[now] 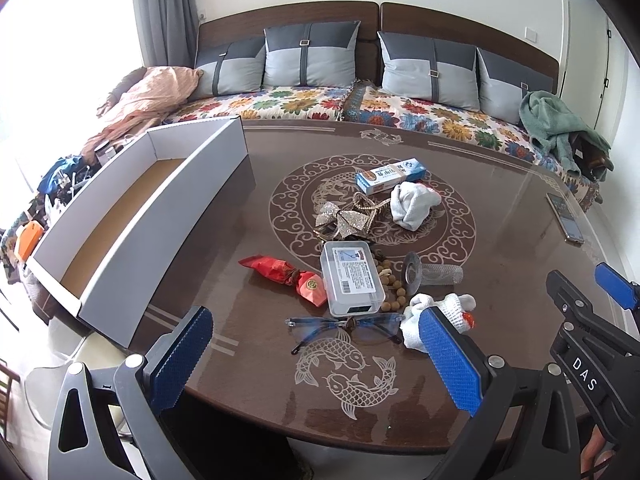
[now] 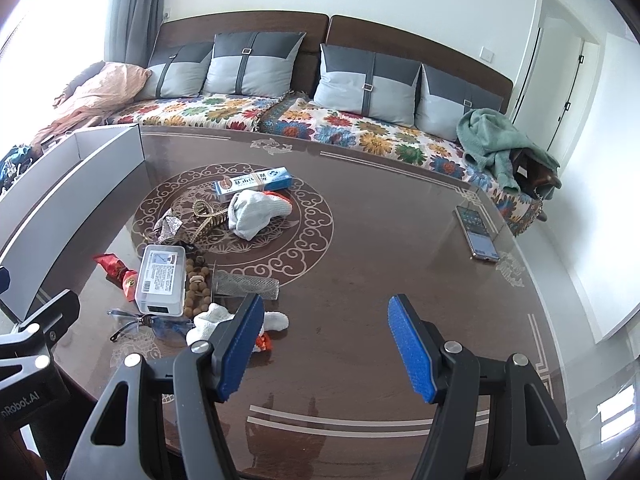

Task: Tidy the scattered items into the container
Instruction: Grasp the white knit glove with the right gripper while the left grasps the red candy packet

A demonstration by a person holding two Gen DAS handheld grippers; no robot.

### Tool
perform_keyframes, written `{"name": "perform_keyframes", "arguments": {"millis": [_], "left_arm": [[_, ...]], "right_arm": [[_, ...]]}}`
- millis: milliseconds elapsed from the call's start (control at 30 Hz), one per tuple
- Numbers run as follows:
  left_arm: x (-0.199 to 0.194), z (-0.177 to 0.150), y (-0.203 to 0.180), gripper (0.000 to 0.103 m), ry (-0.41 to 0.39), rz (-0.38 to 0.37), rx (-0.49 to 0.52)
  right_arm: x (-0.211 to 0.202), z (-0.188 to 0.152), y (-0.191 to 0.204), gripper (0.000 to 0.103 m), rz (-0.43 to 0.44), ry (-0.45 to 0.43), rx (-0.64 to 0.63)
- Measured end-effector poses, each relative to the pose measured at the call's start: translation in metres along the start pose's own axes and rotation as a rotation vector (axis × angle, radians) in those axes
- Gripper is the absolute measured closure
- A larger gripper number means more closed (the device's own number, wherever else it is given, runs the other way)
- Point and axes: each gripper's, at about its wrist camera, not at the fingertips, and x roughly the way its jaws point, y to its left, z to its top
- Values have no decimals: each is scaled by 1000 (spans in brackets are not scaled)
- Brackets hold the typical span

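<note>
An empty white cardboard box [image 1: 132, 216] stands on the table's left side; it also shows in the right wrist view [image 2: 76, 184]. Scattered mid-table: a toothpaste box [image 1: 390, 175], a white cloth [image 1: 414, 204], a glittery bow [image 1: 344, 220], a clear plastic case [image 1: 352, 278], a red pouch [image 1: 288, 274], wooden beads [image 1: 394, 286], a mesh tube [image 1: 436, 274], blue glasses [image 1: 348, 330] and a white glove [image 1: 432, 312]. My left gripper [image 1: 320, 354] is open above the near table edge. My right gripper [image 2: 326, 346] is open, right of the glove [image 2: 224, 322].
A phone [image 2: 478, 234] lies at the table's right side, also in the left wrist view [image 1: 566, 218]. A sofa [image 1: 320, 100] with cushions, a pink blanket [image 1: 148, 96] and a green towel [image 1: 558, 124] runs behind the table. Clutter sits left of the box.
</note>
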Motion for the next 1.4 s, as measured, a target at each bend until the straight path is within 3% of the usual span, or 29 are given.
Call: {"name": "perform_keyframes", "arguments": {"millis": [100, 233, 333, 433, 567, 733, 867, 1033, 1067, 1233, 1400], "left_arm": [[0, 1, 3, 0, -7, -23, -3], [0, 2, 25, 0, -14, -114, -27], [9, -6, 33, 0, -9, -98, 14], [34, -21, 29, 0, 83, -112, 84], [56, -43, 39, 0, 149, -131, 55], [59, -41, 68, 0, 142, -193, -43], [63, -36, 78, 0, 132, -193, -70], [75, -37, 81, 0, 163, -199, -74], [77, -38, 81, 0, 170, -200, -75], [86, -38, 82, 0, 178, -215, -78], [103, -31, 80, 0, 219, -249, -32]], "right_arm": [[1, 0, 0, 37, 9, 2, -1], [4, -3, -15, 37, 93, 3, 27], [16, -14, -29, 37, 233, 14, 52], [35, -28, -27, 37, 382, 48, 40], [62, -45, -11, 37, 566, 82, -23], [81, -42, 18, 37, 626, 29, -156], [101, -38, 38, 37, 636, 56, -250], [122, -44, 57, 39, 558, 80, -351], [125, -44, 57, 41, 549, 96, -354], [127, -45, 40, 68, 563, 142, -286], [122, -46, 25, 75, 595, 155, -222]]}}
